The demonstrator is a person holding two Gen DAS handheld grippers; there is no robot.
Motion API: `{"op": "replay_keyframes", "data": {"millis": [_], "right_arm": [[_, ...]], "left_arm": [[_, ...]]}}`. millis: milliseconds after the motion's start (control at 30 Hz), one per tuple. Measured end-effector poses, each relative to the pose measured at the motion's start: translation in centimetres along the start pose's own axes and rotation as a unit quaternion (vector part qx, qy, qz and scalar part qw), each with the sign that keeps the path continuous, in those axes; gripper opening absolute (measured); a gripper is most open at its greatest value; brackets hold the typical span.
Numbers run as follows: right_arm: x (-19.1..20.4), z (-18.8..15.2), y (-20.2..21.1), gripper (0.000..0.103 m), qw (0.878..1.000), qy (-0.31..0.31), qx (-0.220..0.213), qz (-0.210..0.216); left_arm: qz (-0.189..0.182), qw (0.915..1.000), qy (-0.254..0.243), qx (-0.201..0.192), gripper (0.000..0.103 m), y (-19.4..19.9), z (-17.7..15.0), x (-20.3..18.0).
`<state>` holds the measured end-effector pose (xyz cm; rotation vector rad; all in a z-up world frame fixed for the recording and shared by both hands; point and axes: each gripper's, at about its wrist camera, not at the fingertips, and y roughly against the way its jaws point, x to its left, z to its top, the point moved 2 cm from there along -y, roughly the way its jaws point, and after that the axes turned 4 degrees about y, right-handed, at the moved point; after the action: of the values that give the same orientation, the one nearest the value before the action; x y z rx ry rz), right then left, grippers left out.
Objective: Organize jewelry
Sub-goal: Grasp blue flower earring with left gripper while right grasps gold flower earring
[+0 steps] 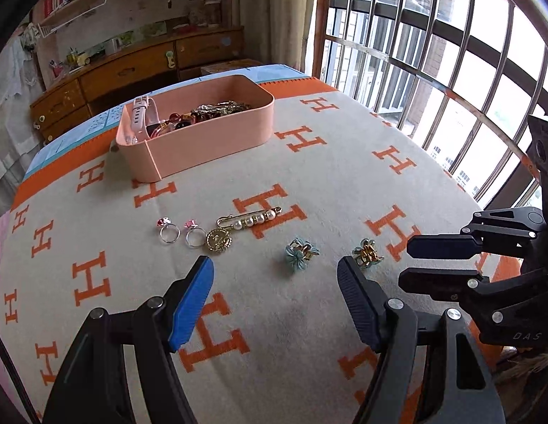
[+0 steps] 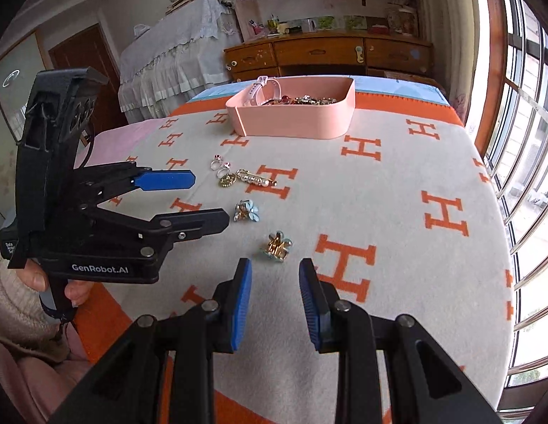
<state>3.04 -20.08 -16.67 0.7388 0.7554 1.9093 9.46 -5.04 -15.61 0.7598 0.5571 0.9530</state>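
Blue-padded fingers of the left gripper (image 1: 275, 295) stand wide apart above the blanket, holding nothing. The right gripper (image 2: 275, 300) is also spread, more narrowly, and empty; its fingertips sit just short of a gold-and-pale-blue flower hair clip (image 2: 275, 245). From the left wrist view that same clip (image 1: 367, 255) lies just beyond the left gripper's right finger.

A second flower clip (image 1: 301, 252), bluer, lies on the cloth ahead between the left gripper's fingers. Farther out sit a gold pearl brooch pin (image 1: 251, 219) with a round gold medallion (image 1: 219, 241), and beside it two silver rings with pink stones (image 1: 180, 233), close together.

Beyond them, well apart, a pink storage box (image 1: 203, 141) stands on the grey blanket with orange H pattern (image 1: 344, 183). A pink watch strap (image 1: 141, 116) hangs over the box's left rim, and mixed gold and red jewelry fills the inside.
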Motion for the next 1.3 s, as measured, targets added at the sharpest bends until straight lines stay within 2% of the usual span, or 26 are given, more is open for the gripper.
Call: {"op": "replay_keyframes", "data": {"millis": [200,533,600,633,1000,1033,1067,1100,1300], "right_arm": [[0.1,-0.6,-0.9,0.028,1.000,-0.002,0.011,0.010],[0.0,-0.6,-1.3,0.028,1.000,-0.005,0.009,0.015],[0.0,-0.6,-1.3,0.028,1.000,-0.006,0.008,0.016],[0.0,-0.6,-1.3,0.028,1.000,-0.006,0.008,0.016],[-0.2,-0.6,-1.3,0.028,1.000,-0.013,0.009,0.013],[-0.2,-0.6,-1.3,0.028,1.000,-0.013,0.009,0.013],[-0.1,-0.6,-1.3,0.028,1.000,-0.014,0.010,0.012],[-0.1,-0.5,-1.4,0.028,1.000,-0.014,0.010,0.011],[0.1,-0.4,-1.5,0.028,1.000,-0.020,0.012,0.003]], "left_arm": [[-0.008,0.9997,-0.010,0.021,0.050,-1.9,0.0,-0.5],[-0.016,0.9996,-0.015,0.017,0.048,-2.9,0.6,-0.6],[-0.018,0.9996,-0.016,0.014,0.038,-2.9,0.7,-0.8],[-0.018,0.9996,-0.017,0.013,0.036,-2.9,0.7,-0.9],[-0.025,0.9993,-0.028,0.008,0.035,-3.3,1.2,-1.1],[-0.025,0.9992,-0.029,0.008,0.033,-3.3,1.2,-1.1],[-0.024,0.9992,-0.030,0.007,0.024,-3.3,1.2,-1.2],[-0.026,0.9992,-0.028,0.007,0.022,-3.3,1.2,-1.2],[-0.040,0.9991,0.004,0.010,0.022,-3.0,1.1,-0.3]]}}
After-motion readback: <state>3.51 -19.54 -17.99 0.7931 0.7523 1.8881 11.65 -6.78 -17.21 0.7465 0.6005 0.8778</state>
